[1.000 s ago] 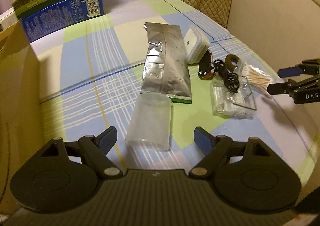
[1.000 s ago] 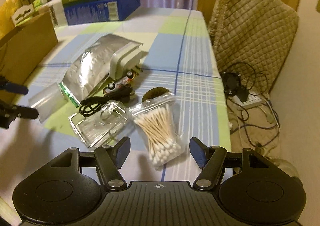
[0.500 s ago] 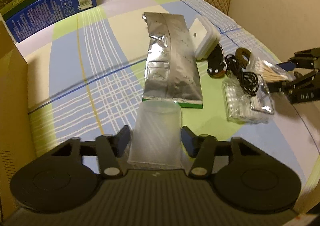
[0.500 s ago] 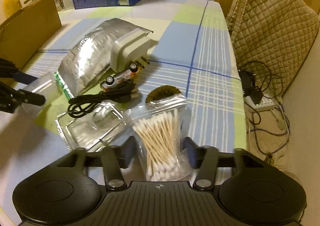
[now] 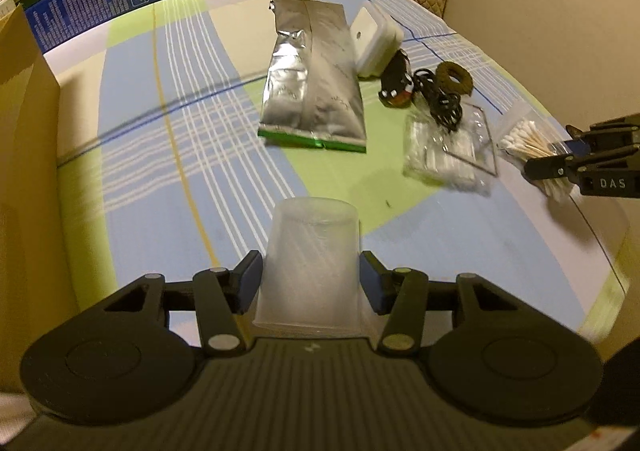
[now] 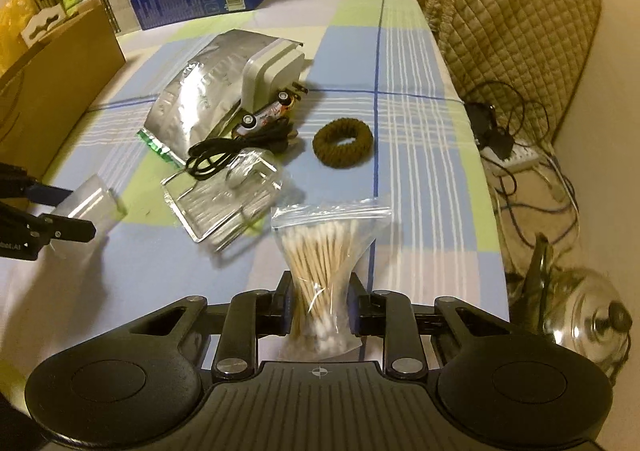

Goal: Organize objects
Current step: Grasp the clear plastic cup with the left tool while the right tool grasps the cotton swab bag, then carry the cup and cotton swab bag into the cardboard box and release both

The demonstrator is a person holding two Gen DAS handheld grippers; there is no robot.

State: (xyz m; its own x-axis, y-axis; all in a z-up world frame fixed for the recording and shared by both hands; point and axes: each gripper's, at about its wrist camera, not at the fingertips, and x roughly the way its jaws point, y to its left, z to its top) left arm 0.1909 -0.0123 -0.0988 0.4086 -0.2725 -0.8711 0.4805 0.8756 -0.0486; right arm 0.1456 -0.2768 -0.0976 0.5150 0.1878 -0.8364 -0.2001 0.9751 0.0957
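A clear plastic cup (image 5: 312, 247) lies on its side between my left gripper's (image 5: 310, 279) blue pads, which press on its walls, base pointing away. The right wrist view shows the cup (image 6: 90, 199) and left gripper (image 6: 78, 211) at the table's left. My right gripper (image 6: 319, 293) is closing on a zip bag of cotton swabs (image 6: 324, 239), pinched into a waist between the pads. In the left wrist view the bag (image 5: 520, 135) and right gripper (image 5: 554, 151) sit at the right edge.
On the checked tablecloth (image 5: 160, 171) lie a silver foil pouch (image 5: 316, 91), white charger (image 5: 374, 39), toy car (image 6: 268, 115), black cable (image 6: 224, 149), brown hair tie (image 6: 343, 143) and clear plastic pack (image 6: 224, 203). A cardboard box (image 6: 52, 83) stands left; a quilted chair (image 6: 512, 11) and kettle (image 6: 580, 311) right.
Both grippers went from open to closed, the left on the cup, the right on the swab bag. The cup has drawn back from the foil pouch and the bag from the hair tie.
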